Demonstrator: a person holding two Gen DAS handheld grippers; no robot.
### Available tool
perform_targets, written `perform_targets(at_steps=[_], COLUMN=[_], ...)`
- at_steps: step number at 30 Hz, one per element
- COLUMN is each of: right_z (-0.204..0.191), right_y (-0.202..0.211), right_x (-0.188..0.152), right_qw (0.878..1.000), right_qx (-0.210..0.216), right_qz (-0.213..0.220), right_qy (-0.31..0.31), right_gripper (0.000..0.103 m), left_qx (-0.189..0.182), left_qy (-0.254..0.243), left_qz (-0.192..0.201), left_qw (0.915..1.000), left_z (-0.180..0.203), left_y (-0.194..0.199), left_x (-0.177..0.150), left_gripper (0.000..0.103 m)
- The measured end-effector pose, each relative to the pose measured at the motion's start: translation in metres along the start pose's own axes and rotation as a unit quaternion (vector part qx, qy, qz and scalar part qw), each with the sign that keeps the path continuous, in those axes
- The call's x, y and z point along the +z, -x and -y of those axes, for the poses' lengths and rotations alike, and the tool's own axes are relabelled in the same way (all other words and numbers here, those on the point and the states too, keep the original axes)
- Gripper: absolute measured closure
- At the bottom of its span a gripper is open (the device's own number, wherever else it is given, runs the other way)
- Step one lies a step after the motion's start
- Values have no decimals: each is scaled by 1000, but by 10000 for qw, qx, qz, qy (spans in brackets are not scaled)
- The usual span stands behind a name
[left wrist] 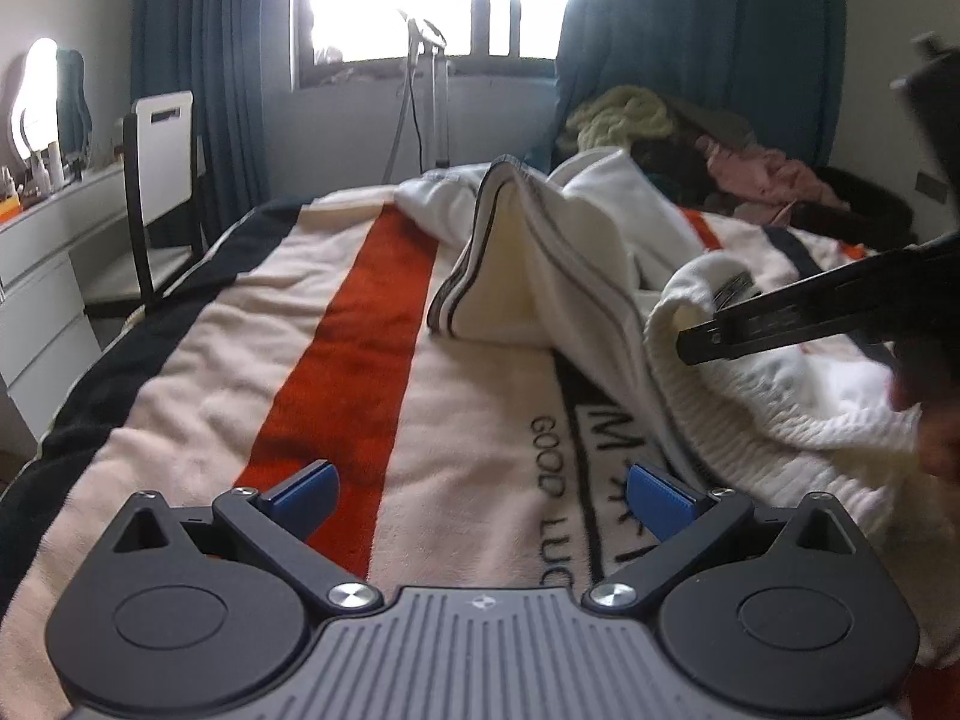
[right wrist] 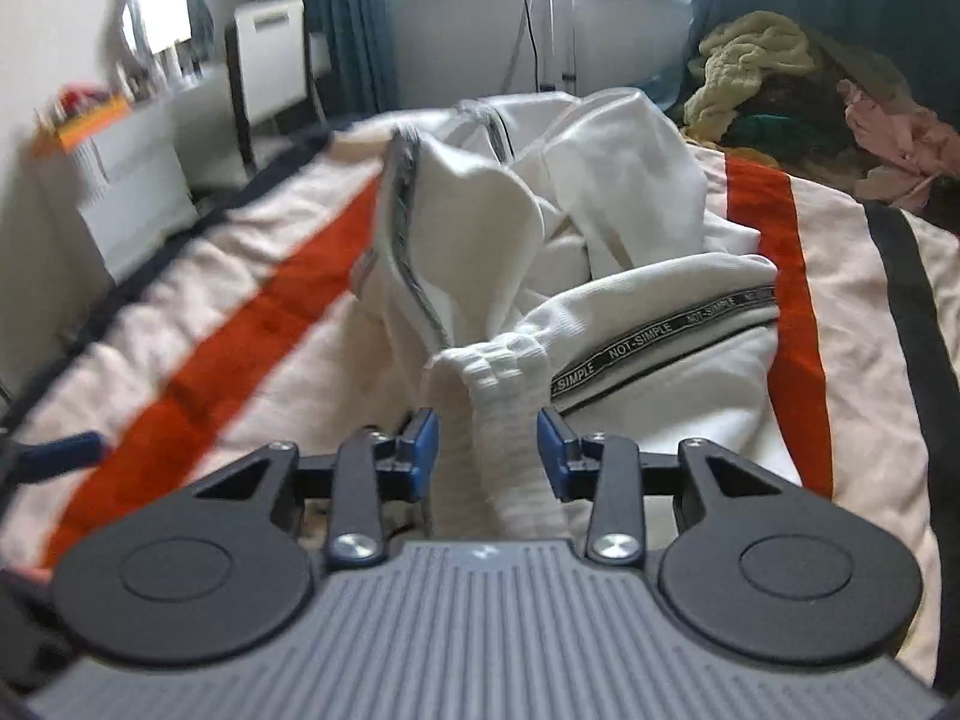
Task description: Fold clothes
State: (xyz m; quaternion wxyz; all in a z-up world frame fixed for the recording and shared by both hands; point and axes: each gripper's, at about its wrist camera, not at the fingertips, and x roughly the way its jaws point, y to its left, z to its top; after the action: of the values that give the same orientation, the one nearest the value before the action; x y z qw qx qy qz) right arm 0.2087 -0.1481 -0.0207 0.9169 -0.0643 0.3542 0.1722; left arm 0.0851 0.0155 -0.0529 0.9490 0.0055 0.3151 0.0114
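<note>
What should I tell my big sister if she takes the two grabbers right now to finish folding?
Left gripper: open, empty, over the striped blanket.
Right gripper: open, with the ribbed waistband of the white trousers between its fingers, not clamped.
The trousers lie crumpled mid-bed; more clothes are heaped at the far right.
Done: no fold visible.
Left: probably close on the waistband, spread the trousers flat, fold.

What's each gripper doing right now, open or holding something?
Left gripper: open, empty.
Right gripper: open around the ribbed waistband of the white sweatpants, not clamped.
</note>
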Motion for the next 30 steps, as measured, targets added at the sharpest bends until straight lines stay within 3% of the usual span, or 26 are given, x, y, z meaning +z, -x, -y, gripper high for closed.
perform_targets(at_steps=[4, 5, 8, 15, 18, 23, 26, 29, 30], right_z=[8, 12, 22, 67, 97, 179, 230, 266, 272], right_y=[-21, -20, -12, 33, 63, 113, 124, 119, 118], right_x=[-9, -11, -12, -2, -5, -44, -92, -133, -139], right_qw=[9991, 9982, 9949, 9766, 9639, 9212, 8847, 8391, 8324], right_qx=[-160, -118, -163, -254, -519, -1102, -1476, -1490, -1458], right_qz=[194, 307, 663, 1405, 1759, 1929, 1509, 1011, 903], right_qy=[-355, -500, -738, -1608, -1933, -3194, -4157, -5134, -5270], right_gripper=[64, 75, 92, 95, 95, 95, 94, 93, 93], left_qx=[108, 160, 231, 207, 83, -420, -809, -1196, -1361], left_qy=[-202, -253, -262, -301, -250, 140, 308, 366, 395], left_qz=[-124, -152, -235, -238, -177, -193, -280, -387, -455], left_qw=[9997, 9994, 9991, 9991, 9995, 9988, 9959, 9914, 9889], left_z=[3, 3, 1, 2, 3, 4, 8, 16, 20], left_y=[-21, -26, -40, -46, -41, -32, -27, -22, -20], left_x=[2, 3, 4, 3, 3, -1, -5, -11, -13], left_gripper=[0, 0, 0, 0, 0, 0, 0, 0, 0])
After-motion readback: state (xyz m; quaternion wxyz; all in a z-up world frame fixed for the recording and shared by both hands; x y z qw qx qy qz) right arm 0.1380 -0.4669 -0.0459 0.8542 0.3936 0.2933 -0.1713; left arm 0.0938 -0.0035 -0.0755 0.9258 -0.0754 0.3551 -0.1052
